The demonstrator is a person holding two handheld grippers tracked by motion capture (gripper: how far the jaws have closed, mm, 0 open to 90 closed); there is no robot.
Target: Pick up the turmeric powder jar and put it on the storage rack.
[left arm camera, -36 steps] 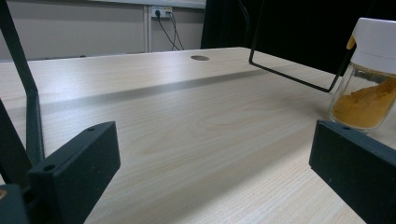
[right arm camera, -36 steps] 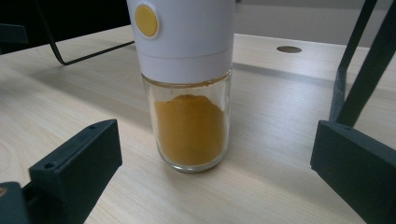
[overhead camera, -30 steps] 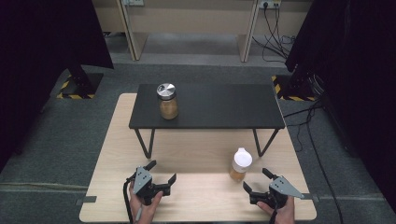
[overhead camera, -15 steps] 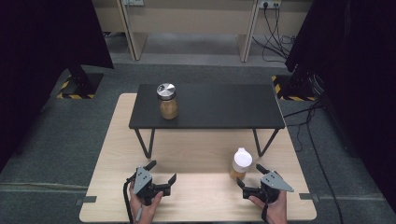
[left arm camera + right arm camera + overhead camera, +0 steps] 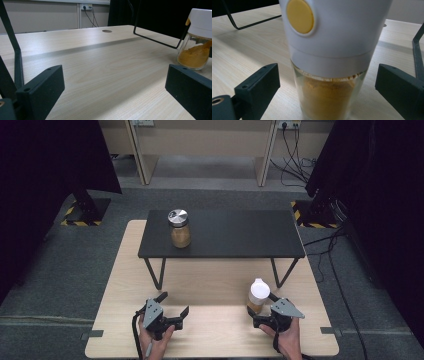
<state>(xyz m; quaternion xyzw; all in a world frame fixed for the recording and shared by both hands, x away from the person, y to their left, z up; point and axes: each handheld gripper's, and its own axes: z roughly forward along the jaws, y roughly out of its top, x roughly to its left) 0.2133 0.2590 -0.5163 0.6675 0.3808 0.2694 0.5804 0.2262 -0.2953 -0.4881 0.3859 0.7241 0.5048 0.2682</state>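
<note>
— What's the room like from above?

— A pale wooden table (image 5: 210,285) sits mid-frame on grey floor (image 5: 60,270), with a low black shelf (image 5: 222,234) on wire legs across its far half. A metal-lidded jar (image 5: 179,228) stands on the shelf, left of centre. Cables (image 5: 295,140) hang at the upper right.

— And the hands?

— Both at the bottom edge. The left gripper (image 5: 172,304) is spread over bare wood. The right gripper (image 5: 258,307) reaches the white-capped spice jar (image 5: 257,295) at lower right.

— From the left gripper view?

— Jaws wide apart low on the table, spice jar (image 5: 197,37) at the right edge.

— From the right gripper view?

— The spice jar (image 5: 329,57) stands between the spread jaws, untouched, yellow powder inside.
</note>
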